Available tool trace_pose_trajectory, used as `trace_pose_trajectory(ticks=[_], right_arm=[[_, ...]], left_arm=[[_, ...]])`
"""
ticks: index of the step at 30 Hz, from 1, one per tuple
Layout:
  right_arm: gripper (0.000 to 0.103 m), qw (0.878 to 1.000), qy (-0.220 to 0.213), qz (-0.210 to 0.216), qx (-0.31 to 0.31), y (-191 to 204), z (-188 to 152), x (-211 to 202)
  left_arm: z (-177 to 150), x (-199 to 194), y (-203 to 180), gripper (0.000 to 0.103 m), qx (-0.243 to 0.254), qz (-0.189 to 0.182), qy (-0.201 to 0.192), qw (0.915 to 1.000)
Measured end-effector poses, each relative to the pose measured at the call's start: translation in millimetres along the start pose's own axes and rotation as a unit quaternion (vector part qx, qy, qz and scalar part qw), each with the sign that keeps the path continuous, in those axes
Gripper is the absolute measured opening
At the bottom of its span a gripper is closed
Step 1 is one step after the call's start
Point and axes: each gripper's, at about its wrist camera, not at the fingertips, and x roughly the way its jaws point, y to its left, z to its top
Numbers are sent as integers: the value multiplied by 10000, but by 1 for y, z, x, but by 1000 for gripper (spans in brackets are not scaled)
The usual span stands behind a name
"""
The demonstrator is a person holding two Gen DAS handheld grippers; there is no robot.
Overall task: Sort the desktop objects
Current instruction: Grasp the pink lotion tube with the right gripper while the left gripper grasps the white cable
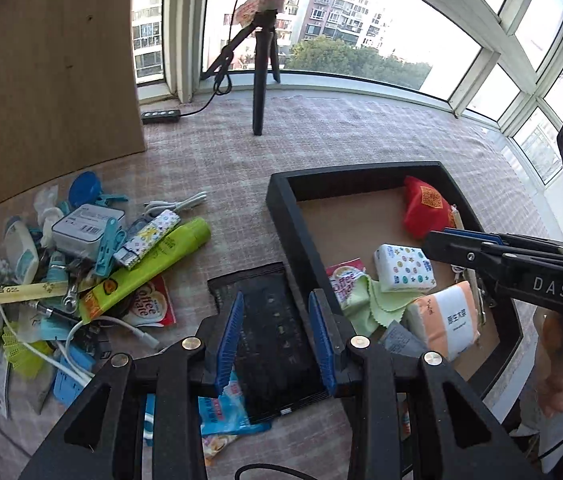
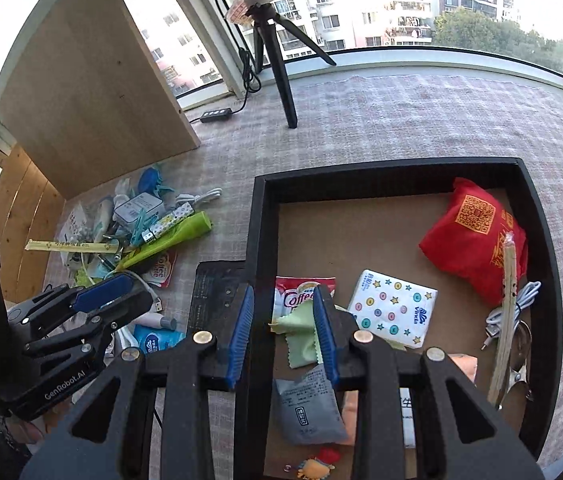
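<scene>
Sorting looks roughly halfway, by my read. Left claw (image 1: 277, 336) hangs with its blue pads apart and nothing between them, right above a flat black device (image 1: 269, 340) lying on the table (image 1: 361, 128) just beside the tray. Right claw (image 2: 283, 334) is spread open too, empty, straddling the near-left wall of the black tray (image 2: 401, 170).

Now the tray: a red pouch (image 2: 469, 236) sits in the far right corner, a star-print tissue pack (image 2: 393, 308) near the middle, a red-and-white creamer sachet (image 2: 299, 292) touching a green cloth (image 2: 299, 330), a grey sachet (image 2: 307, 408) at the near side, an orange-and-white tissue pack (image 1: 445, 320), plus a white cable (image 2: 517, 304) and a wrapped stick (image 2: 505, 320) along the right wall. Much brown floor in there is bare.

What's left? Plenty. The clutter pile (image 1: 61, 264) on the left sits well apart from the tray: a lime tube (image 1: 149, 268), a blue clothes peg (image 1: 107, 248), a white charger box (image 1: 87, 226), cables, packets. The black device looks the likeliest next pick for the left claw.
</scene>
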Motion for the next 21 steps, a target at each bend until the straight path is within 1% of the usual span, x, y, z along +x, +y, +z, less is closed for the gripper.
trace_pose_trajectory(ticks=[3,5,7,9,11,14,16,17,19,21], right_arm=[[31,9987,177,65,-482,29,-6,15],[31,9956,297,110,-884,51,-10,25],[31,9899,493,163,-1323,74,-16,39],[31,9818,689,214,-1757,97,-22,53],[31,9728,855,235,-2138,118,-28,68],[31,9594,1081,325,-2585,144,-34,89],[31,9507,1189,350,-2844,157,-37,101],[31,9466,1231,353,-2958,162,-39,106],[31,9410,1290,317,-3113,169,-41,115],[31,9368,1365,389,-3198,173,-43,121]], left_arm=[[-21,-4,48,31,-312,295,58,9991],[-34,-5,80,31,-580,469,116,9971],[-44,-5,107,31,-843,603,165,9945],[-50,-2,124,31,-959,637,224,9931],[-54,4,133,31,-953,639,311,9929],[-56,11,135,31,-882,647,372,9933],[-56,16,134,35,-842,634,387,9937],[-55,19,132,35,-780,660,393,9940],[-54,26,127,38,-651,764,448,9939],[-53,30,127,42,-624,729,497,9941]])
